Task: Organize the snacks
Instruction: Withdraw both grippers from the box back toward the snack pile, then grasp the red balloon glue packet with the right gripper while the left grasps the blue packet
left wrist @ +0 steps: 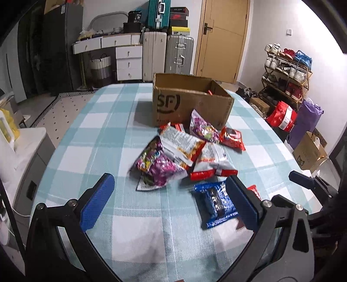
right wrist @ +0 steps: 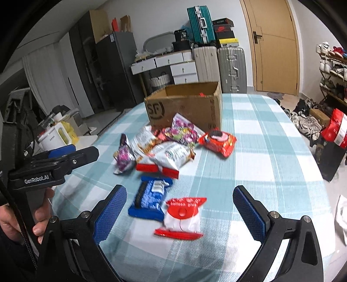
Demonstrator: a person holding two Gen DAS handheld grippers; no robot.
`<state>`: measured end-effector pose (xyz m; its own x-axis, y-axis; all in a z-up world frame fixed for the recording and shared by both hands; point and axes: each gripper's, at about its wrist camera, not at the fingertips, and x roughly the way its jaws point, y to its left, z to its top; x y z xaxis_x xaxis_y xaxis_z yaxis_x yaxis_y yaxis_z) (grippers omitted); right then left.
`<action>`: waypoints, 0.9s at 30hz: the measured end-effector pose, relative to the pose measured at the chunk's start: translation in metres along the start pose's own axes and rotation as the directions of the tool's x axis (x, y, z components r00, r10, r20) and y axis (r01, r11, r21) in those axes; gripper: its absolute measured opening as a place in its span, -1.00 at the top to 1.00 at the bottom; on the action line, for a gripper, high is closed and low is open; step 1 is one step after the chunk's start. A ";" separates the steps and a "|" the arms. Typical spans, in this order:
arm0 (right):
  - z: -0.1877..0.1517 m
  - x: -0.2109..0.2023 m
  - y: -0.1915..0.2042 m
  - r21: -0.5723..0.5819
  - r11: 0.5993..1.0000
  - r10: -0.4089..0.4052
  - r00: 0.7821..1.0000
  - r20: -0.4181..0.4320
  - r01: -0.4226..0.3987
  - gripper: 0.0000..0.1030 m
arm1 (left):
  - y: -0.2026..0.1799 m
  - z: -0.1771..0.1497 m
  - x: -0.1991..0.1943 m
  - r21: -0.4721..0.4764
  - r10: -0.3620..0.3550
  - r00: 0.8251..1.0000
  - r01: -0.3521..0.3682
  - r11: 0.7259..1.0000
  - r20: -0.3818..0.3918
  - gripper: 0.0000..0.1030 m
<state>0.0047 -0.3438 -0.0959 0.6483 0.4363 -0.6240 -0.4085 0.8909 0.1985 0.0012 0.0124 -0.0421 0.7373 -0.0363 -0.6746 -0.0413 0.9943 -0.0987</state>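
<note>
Left gripper (left wrist: 171,201) spread wide, empty, at table's (left wrist: 104,138) near edge; right gripper (right wrist: 180,214) likewise. Blue packet (right wrist: 149,199) and red-white packet (right wrist: 183,217) lie nearest; snack pile (left wrist: 184,151) mid-table against cardboard box (left wrist: 184,104).

Behind the checked tabletop (left wrist: 104,138) stand a teal suitcase (left wrist: 159,14), two pale suitcases (left wrist: 180,55), a white drawer unit (left wrist: 129,63), a wooden door (left wrist: 223,36) and a shoe rack (left wrist: 286,71)
</note>
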 end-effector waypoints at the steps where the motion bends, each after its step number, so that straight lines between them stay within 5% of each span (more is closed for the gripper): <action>1: -0.002 0.003 -0.001 0.002 1.000 -0.003 1.000 -0.006 0.003 -0.95 | 0.000 -0.003 0.003 0.000 0.000 1.000 0.000 1.000 -0.005 -0.98; 21: -0.024 0.064 -0.026 0.061 0.996 -0.048 0.987 -0.152 0.058 -0.95 | 0.009 -0.030 0.056 -0.011 -0.020 0.994 0.019 1.000 -0.107 -0.97; 27: -0.025 0.072 -0.019 0.012 0.997 -0.078 0.982 -0.175 0.082 -0.65 | 0.011 -0.035 0.068 -0.019 -0.021 0.991 0.019 1.000 -0.130 -0.97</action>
<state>0.0433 -0.3323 -0.1636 0.5560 0.3365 -0.7600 -0.3467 0.9249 0.1559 0.0272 0.0172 -0.1144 0.6443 -0.0699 -0.7615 -0.0407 0.9913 -0.1254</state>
